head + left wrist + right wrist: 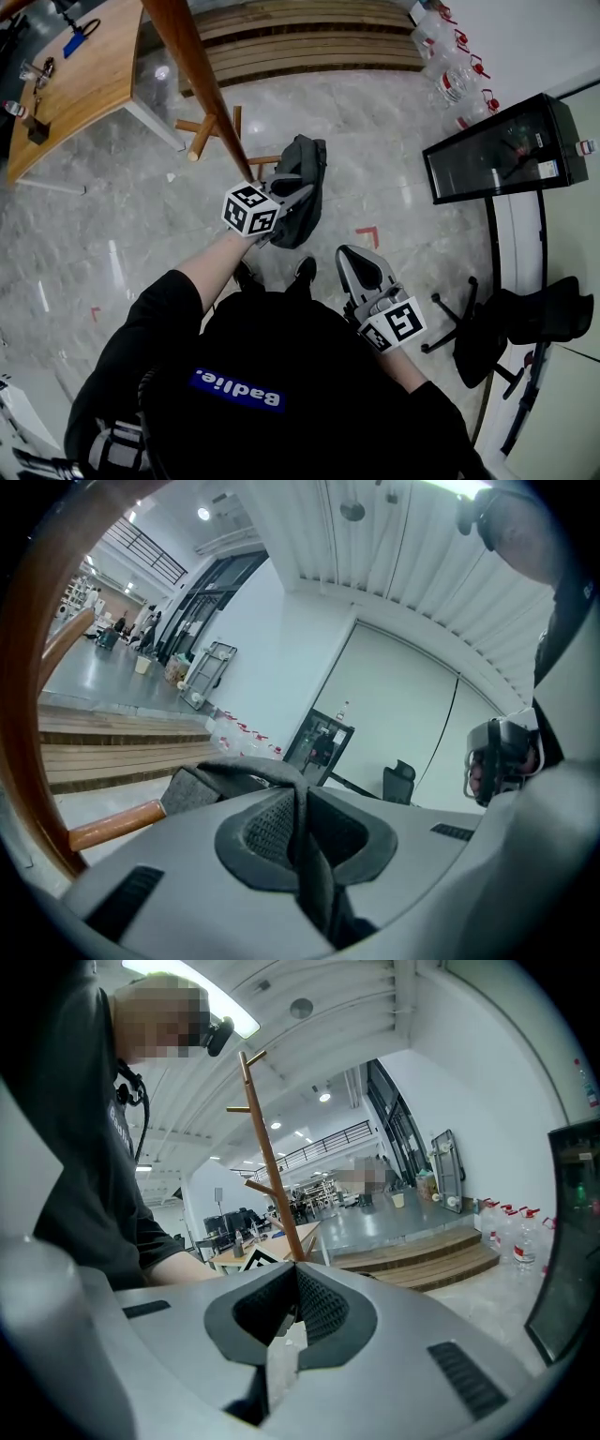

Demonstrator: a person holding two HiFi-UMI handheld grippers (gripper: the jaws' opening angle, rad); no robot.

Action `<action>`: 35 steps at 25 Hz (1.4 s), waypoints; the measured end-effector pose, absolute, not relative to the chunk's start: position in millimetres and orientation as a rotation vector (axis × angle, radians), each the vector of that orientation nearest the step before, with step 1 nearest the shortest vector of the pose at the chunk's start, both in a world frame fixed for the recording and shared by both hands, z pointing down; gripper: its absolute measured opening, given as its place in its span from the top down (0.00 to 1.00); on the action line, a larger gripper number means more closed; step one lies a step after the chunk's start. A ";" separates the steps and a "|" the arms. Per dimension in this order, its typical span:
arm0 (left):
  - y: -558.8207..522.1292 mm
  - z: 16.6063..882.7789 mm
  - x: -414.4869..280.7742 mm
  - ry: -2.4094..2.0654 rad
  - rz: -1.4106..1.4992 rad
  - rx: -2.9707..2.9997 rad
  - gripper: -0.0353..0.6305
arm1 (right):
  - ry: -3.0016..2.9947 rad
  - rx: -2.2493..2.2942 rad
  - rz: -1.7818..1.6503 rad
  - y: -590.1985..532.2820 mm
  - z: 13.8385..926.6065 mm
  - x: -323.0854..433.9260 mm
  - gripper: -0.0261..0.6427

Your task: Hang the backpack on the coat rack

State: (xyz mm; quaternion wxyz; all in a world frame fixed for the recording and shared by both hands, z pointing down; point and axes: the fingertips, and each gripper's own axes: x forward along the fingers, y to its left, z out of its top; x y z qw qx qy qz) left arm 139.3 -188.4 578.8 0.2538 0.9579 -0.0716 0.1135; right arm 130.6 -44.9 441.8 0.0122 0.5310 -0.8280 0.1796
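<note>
Over grey marble floor (112,244), close beside the wooden pole of the coat rack (202,84) — a dark grey backpack (302,183), slung by its strap from the left gripper (292,197). Seen along that gripper's own jaws: both pressed together on the dark strap (239,772), webbing pinched between them and looping out over the upper edge. Not yet on any peg; bag just right of the pole's thin far end, near the short wooden branches (202,136) there. Contact between bag and floor: impossible to tell. One such branch (117,825) also at the lower left of the left gripper view, with the pole curving up the left edge.

Nearer the body, right of the bag and apart from it — the right gripper (354,261). Jaws closed tip to tip, holding nothing; only a sliver of pale floor visible through the gap behind the tips. Pointed toward the rack, upright in the middle of the right gripper view, pegs at several heights up its stem.

Round about: wooden table (75,66) at upper left with small items on it, wooden steps (309,42) beyond the rack, water bottles (450,70) by the wall, black glass-fronted cabinet (506,150) at right, black office chair (530,314) below it, red corner mark (367,234) on the floor between bag and right gripper.
</note>
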 end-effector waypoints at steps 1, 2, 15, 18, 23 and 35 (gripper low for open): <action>-191.2 582.9 138.2 -0.201 0.314 2.597 0.87 | -2.578 1.654 0.565 -45.5 442.6 130.4 0.95; -194.1 587.1 136.6 -0.208 0.321 2.592 0.87 | -2.574 1.654 0.568 -46.0 443.3 130.2 0.95; -226.8 615.3 112.5 -0.277 0.337 2.553 0.87 | -2.519 1.682 0.592 -46.0 448.2 129.4 0.95; -231.7 619.5 107.1 -0.291 0.335 2.546 0.87 | -2.514 1.678 0.595 -46.5 449.7 127.9 0.95; -241.1 621.8 96.4 -0.316 0.313 2.537 0.87 | -2.505 1.663 0.601 -47.4 453.8 123.5 0.95; -245.5 630.2 82.6 -0.331 0.318 2.528 0.87 | -2.500 1.623 0.584 -49.0 454.6 115.5 0.95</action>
